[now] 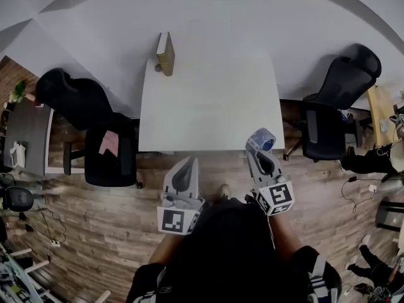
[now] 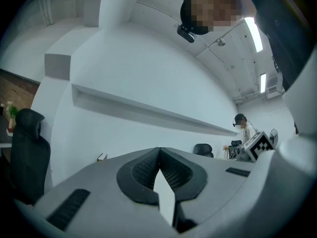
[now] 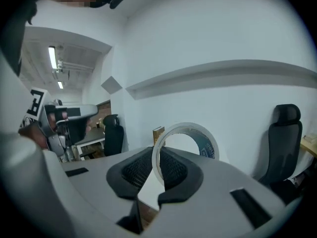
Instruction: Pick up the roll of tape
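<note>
The roll of tape (image 3: 185,142) is a pale ring with a blue printed inner face. My right gripper (image 3: 157,158) is shut on its rim and holds it upright in the air. In the head view the roll of tape (image 1: 262,140) sticks up from my right gripper (image 1: 257,148) just over the front right corner of the white table (image 1: 211,100). My left gripper (image 1: 188,163) hangs below the table's front edge, over the wooden floor. In the left gripper view my left gripper (image 2: 159,155) has its jaws pressed together with nothing between them.
A tan box (image 1: 166,53) stands upright at the table's far left edge. One black office chair (image 1: 110,147) stands left of the table and another black chair (image 1: 331,109) right of it. A person (image 2: 243,130) sits far off in the left gripper view.
</note>
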Demonstrator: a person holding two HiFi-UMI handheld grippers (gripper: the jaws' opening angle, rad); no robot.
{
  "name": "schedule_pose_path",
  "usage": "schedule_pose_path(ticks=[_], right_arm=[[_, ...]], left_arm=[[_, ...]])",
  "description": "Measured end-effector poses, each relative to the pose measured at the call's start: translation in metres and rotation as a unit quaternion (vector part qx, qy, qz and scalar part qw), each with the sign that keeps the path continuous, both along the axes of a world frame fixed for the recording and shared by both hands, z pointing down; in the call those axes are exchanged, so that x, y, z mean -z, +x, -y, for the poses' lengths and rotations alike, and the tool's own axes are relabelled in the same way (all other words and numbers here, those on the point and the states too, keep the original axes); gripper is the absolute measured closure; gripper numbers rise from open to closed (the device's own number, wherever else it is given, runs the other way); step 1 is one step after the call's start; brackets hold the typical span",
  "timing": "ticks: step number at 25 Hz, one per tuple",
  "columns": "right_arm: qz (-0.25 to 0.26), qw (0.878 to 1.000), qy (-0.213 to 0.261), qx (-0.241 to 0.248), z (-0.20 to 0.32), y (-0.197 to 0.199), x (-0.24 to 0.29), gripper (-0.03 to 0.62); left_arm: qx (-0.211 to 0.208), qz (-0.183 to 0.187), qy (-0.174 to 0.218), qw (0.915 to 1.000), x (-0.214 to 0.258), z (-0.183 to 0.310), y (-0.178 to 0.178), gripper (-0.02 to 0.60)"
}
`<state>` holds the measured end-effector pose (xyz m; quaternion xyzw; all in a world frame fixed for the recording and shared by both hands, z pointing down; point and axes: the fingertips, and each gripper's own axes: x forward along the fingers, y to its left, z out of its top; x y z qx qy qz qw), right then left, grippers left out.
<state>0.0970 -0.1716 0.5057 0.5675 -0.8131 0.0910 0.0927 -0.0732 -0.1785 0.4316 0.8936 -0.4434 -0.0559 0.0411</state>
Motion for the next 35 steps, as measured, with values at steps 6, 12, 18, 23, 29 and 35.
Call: schedule_pose_path(ticks=[6,12,18,23,29,35], right_arm=[[0.031,0.999,0.024,-0.007,-0.017,-0.016,0.026,0.536],[0.041,0.999,0.026,0.004,-0.014,-0.026,0.026,0.536],[0.042,0.999,0.030,0.007,-0.010,-0.025,0.028,0.536],[0.041,0.999,0.032,0.012,-0.005,-0.024,0.031,0.536],[0.042,0.998,0.032,0.018,-0.004,-0.023,0.031,0.536],[0.043,0.998,0.032,0.021,-0.006,-0.023,0.030,0.536]], left_arm=[[-0.016,-0.009,-0.009,0.9998,-0.003,0.005,-0.001,0.558],[-0.023,-0.011,-0.007,0.9997,-0.003,0.010,0.002,0.558],[-0.021,-0.022,-0.020,0.9993,-0.002,0.012,0.007,0.558],[-0.018,-0.012,-0.011,0.9997,-0.004,0.015,0.006,0.558],[-0.015,-0.012,-0.012,0.9997,-0.003,0.015,0.008,0.558],[-0.013,-0.012,-0.008,0.9998,-0.004,0.013,0.009,0.558]])
